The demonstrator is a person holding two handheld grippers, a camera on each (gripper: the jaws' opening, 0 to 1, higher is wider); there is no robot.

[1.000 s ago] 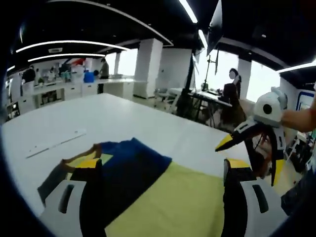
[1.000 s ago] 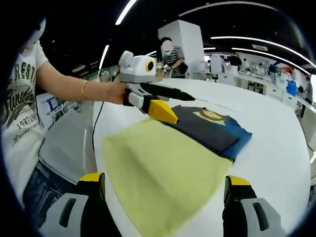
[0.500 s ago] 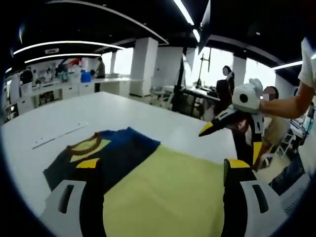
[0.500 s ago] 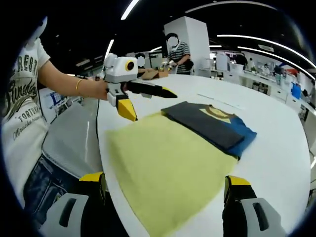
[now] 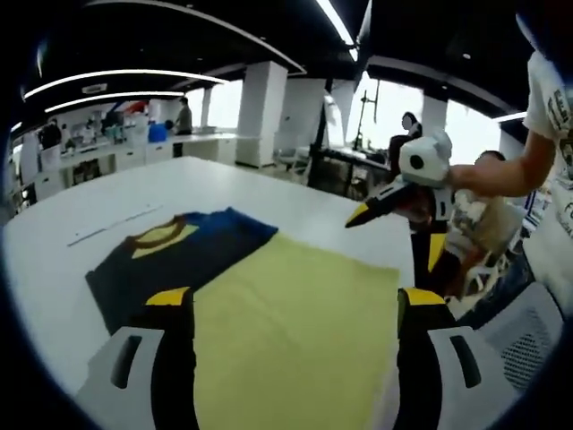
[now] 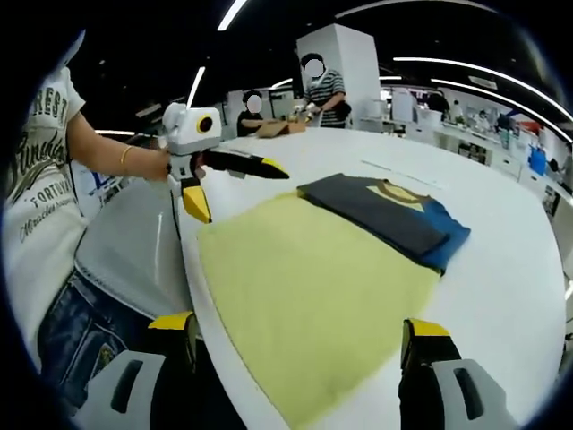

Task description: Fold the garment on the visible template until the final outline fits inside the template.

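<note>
My white table [image 6: 501, 296] carries a yellow template [image 6: 313, 296]. A folded dark garment [image 6: 385, 215] lies on its far end. A pale strip [image 5: 112, 226] rests beyond.

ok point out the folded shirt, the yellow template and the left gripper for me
folded shirt [image 6: 385, 208], right gripper view, on its dark grey top layer
yellow template [image 5: 295, 313], left gripper view, mid-sheet
left gripper [image 6: 226, 186], right gripper view, between the tips of its open jaws
</note>
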